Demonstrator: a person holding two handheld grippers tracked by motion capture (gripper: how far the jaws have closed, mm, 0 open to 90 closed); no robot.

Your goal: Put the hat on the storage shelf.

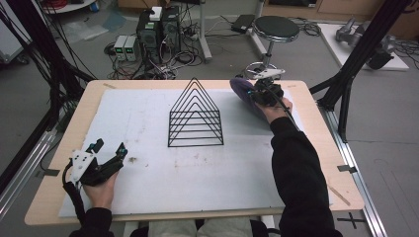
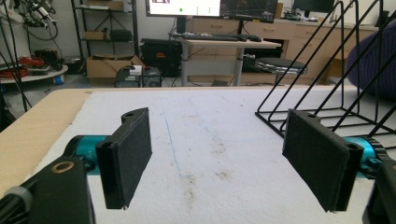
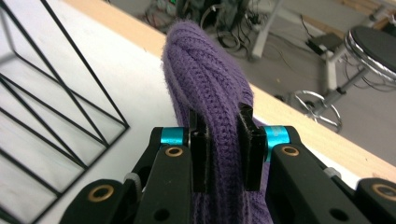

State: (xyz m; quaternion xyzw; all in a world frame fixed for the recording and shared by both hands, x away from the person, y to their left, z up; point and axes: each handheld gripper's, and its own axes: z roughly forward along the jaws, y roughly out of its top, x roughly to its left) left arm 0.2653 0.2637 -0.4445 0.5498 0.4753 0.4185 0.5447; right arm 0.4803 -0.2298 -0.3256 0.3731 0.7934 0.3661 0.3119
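A purple knitted cloth (image 3: 210, 88) is seen pinched between the jaws of the right gripper (image 3: 223, 149), the ribbed fabric bulging upward past the two black pads at the centre of the right gripper view. In the high view the purple knitted cloth (image 1: 242, 95) is held at the upper right of the frame, over the far right part of the desk (image 1: 59, 148), just beside the black wire rack (image 1: 195, 116); whether it touches the surface cannot be told. The right gripper (image 1: 264, 94) is gripped by a hand in a black sleeve (image 1: 296, 173) that reaches up from the bottom edge. The triangular rack is shown standing at the middle of the white mat (image 1: 163, 173) that covers the desk. At the lower left of the high view the left gripper (image 1: 109, 149) is held low over the mat, its jaws spread wide with nothing between them. A round black stool (image 1: 275, 27) is seen on the floor beyond the desk, at top centre.
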